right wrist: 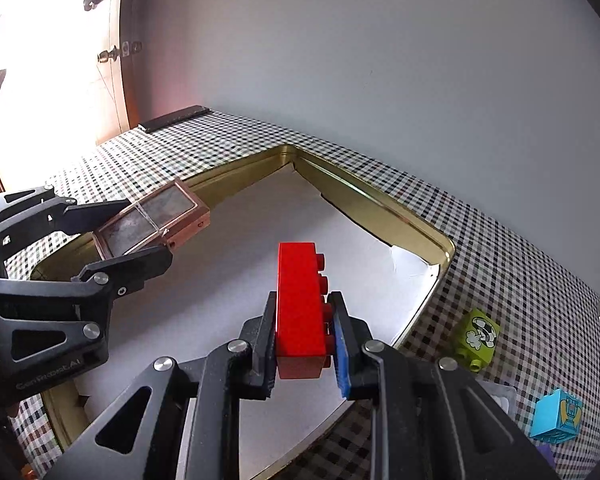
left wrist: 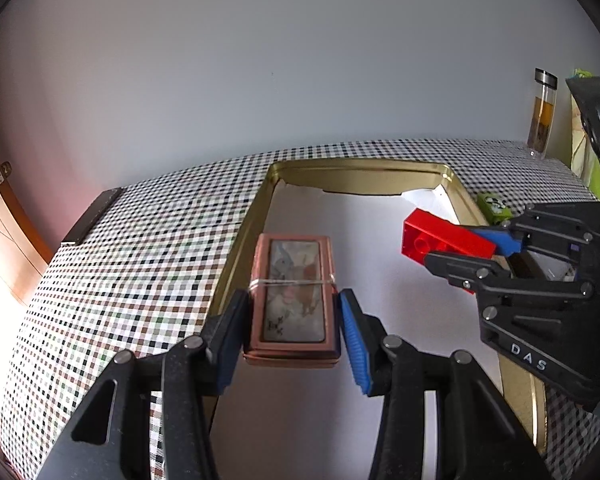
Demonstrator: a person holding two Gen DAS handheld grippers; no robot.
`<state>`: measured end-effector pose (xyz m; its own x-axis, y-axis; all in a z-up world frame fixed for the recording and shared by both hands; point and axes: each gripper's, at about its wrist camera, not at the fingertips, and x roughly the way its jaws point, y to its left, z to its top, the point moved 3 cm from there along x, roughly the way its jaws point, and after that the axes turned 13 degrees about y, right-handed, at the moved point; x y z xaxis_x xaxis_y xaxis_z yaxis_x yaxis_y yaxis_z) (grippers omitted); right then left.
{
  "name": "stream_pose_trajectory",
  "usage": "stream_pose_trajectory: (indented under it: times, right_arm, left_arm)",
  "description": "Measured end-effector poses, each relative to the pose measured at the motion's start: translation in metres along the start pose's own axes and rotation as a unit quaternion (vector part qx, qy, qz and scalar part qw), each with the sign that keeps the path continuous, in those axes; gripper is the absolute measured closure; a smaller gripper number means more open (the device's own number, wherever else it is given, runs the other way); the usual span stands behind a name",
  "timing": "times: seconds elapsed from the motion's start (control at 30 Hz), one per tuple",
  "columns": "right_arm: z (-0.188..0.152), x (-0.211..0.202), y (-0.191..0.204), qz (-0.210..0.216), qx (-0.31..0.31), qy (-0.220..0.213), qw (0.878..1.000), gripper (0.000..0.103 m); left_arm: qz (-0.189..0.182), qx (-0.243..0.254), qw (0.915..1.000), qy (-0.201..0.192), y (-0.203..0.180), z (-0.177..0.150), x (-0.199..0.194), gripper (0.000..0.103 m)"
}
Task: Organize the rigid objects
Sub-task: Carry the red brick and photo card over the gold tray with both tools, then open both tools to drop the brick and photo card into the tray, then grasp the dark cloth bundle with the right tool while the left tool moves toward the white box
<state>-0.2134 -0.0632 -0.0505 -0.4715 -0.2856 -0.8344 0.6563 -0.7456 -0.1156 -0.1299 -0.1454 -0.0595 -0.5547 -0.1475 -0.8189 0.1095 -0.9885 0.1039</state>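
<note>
Clamped in the left hand-held gripper (left wrist: 296,316), a copper-framed case (left wrist: 292,296) with a clear lid hangs above the white-lined gold tray (left wrist: 236,240), held by its long sides near one end. Most of the case juts out past the pads, so I judge it could pivot or slide free if tilted further. A thin clear band (left wrist: 292,281) crosses the lid; it might catch on a pad at release.

Beside it, the right hand-held gripper (right wrist: 304,340) is pinched tight on a red brick (right wrist: 300,304), one pad bearing on the studded side. Studs give an uneven seat, so the brick may twist when set down.

Both grippers are close together over the tray, and lowering them at once risks a knock.

On the checked counter (right wrist: 500,248) beyond the tray's rim, a green block (right wrist: 476,338) and a blue block (right wrist: 556,420) wait, well apart from the tray.
</note>
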Motion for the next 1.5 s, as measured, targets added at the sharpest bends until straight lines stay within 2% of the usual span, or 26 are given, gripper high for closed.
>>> stream_pose_trajectory:
  times: [0.17, 0.43, 0.5, 0.53, 0.57, 0.6, 0.67, 0.77, 0.9, 1.0, 1.2, 1.37, 1.5]
  right_arm:
    - [0.001, 0.005, 0.0, -0.005, -0.001, 0.009, 1.0, 0.078]
    - [0.0, 0.011, -0.002, -0.003, 0.002, 0.019, 1.0, 0.078]
    - [0.0, 0.012, -0.003, -0.001, 0.005, 0.018, 1.0, 0.075]
    - [-0.001, 0.012, -0.004, -0.001, 0.007, 0.017, 1.0, 0.073]
    - [-0.001, 0.01, -0.005, 0.0, 0.008, 0.013, 1.0, 0.067]
    - [-0.001, 0.008, -0.006, -0.002, 0.012, 0.011, 1.0, 0.055]
    - [-0.002, 0.002, -0.007, -0.005, 0.017, -0.001, 1.0, 0.042]
    - [-0.006, -0.013, -0.01, -0.01, 0.024, -0.019, 0.999, 0.039]
    - [-0.018, -0.036, -0.016, 0.0, 0.037, -0.042, 0.998, 0.036]
    - [-0.045, -0.062, -0.025, -0.011, 0.049, -0.061, 0.997, 0.031]
    - [-0.113, -0.107, -0.057, -0.03, 0.102, -0.089, 0.99, 0.028]
    - [-0.179, -0.135, -0.093, -0.064, 0.174, -0.1, 0.977, 0.023]
    - [-0.211, -0.137, -0.111, -0.073, 0.214, -0.086, 0.97, 0.023]
  left_arm:
    - [-0.007, -0.002, 0.9999, 0.009, 0.0, 0.001, 0.005, 0.058]
    - [0.005, -0.007, 0.9999, 0.013, 0.001, 0.002, 0.01, 0.056]
    - [0.009, -0.01, 0.9999, 0.01, 0.003, 0.002, 0.009, 0.049]
    - [0.01, -0.01, 0.9999, 0.006, 0.003, 0.001, 0.006, 0.041]
    - [0.011, -0.011, 0.9999, 0.0, 0.003, 0.001, 0.004, 0.031]
    - [0.017, -0.009, 0.9998, -0.005, 0.002, 0.0, 0.001, 0.027]
    - [0.027, -0.008, 0.9995, -0.015, 0.003, -0.001, -0.005, 0.018]
    - [0.029, -0.02, 0.9987, -0.036, 0.001, -0.008, -0.019, 0.007]
    - [0.024, -0.029, 0.9969, -0.07, -0.009, -0.023, -0.043, 0.005]
    - [0.012, -0.033, 0.9954, -0.09, -0.022, -0.036, -0.057, 0.004]
    - [-0.024, -0.026, 0.9931, -0.112, -0.067, -0.061, -0.075, 0.002]
    - [-0.05, 0.012, 0.992, -0.115, -0.113, -0.073, -0.082, 0.002]
    - [-0.052, 0.041, 0.9907, -0.119, -0.139, -0.075, -0.084, 0.001]
